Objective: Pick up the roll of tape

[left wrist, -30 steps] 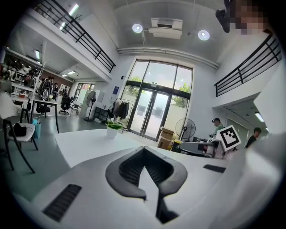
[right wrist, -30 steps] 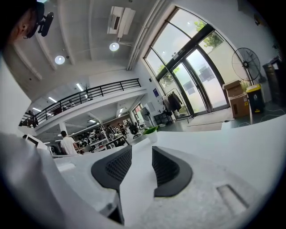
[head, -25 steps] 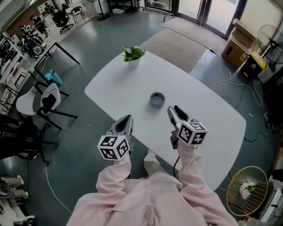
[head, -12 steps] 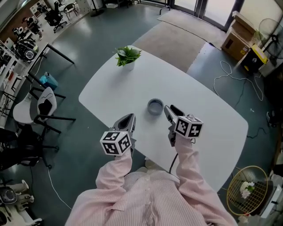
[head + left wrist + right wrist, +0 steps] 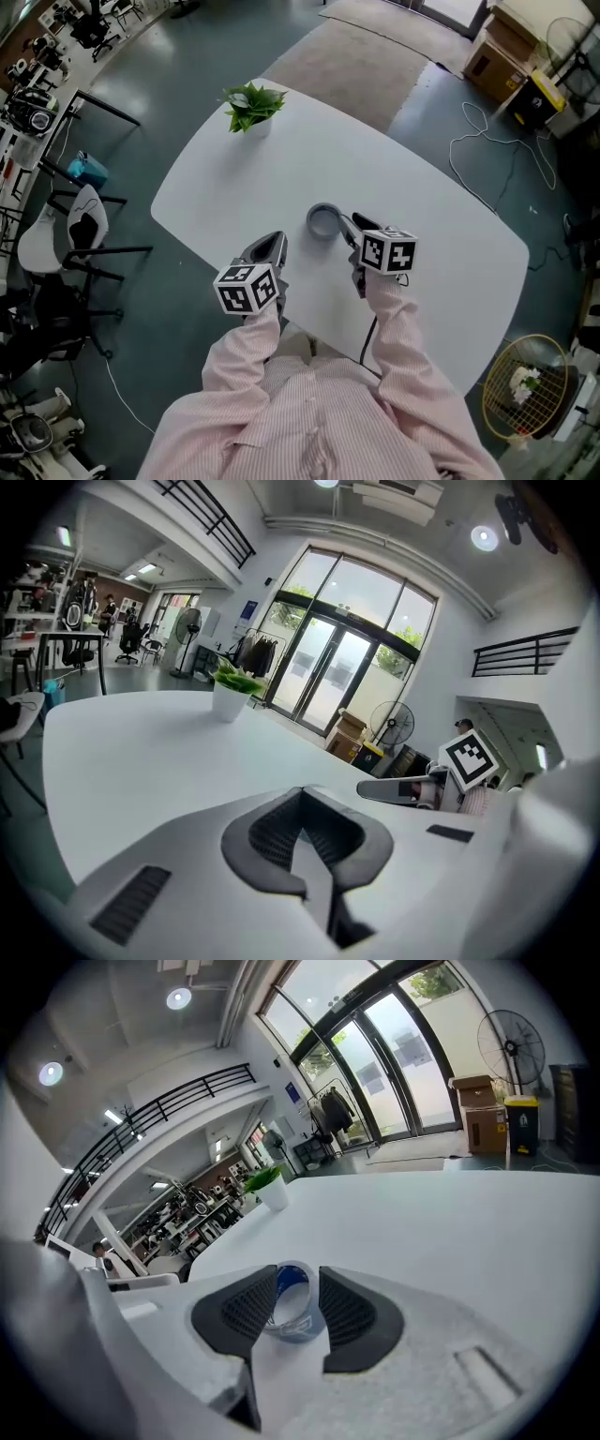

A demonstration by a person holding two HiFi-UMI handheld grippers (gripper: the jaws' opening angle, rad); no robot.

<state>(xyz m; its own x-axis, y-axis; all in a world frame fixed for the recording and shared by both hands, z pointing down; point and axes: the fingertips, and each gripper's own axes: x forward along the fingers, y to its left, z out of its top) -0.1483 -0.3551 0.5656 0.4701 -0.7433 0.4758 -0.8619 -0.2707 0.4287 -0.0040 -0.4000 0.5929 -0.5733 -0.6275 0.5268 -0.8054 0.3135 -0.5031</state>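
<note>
The roll of tape (image 5: 323, 221), grey-blue with a clear centre, lies flat on the white table (image 5: 431, 211). My right gripper (image 5: 346, 224) reaches in from the roll's right, its tips at the rim. In the right gripper view the tape (image 5: 292, 1305) sits in the gap between the two dark pads of the right gripper (image 5: 298, 1283), whose jaws stand apart and are not pressed on it. My left gripper (image 5: 274, 244) hovers near the table's front edge, left of the roll, with nothing in it. Seen in its own view, the left gripper (image 5: 302, 806) has its pads meeting.
A small potted plant (image 5: 251, 101) stands at the table's far left end. Chairs (image 5: 80, 220) and desks stand on the floor to the left. A wire basket (image 5: 525, 398) and cables (image 5: 487, 155) lie on the floor to the right.
My right gripper has moved forward and left up to the tape, so its tips now flank the roll. The left gripper has hardly moved.
</note>
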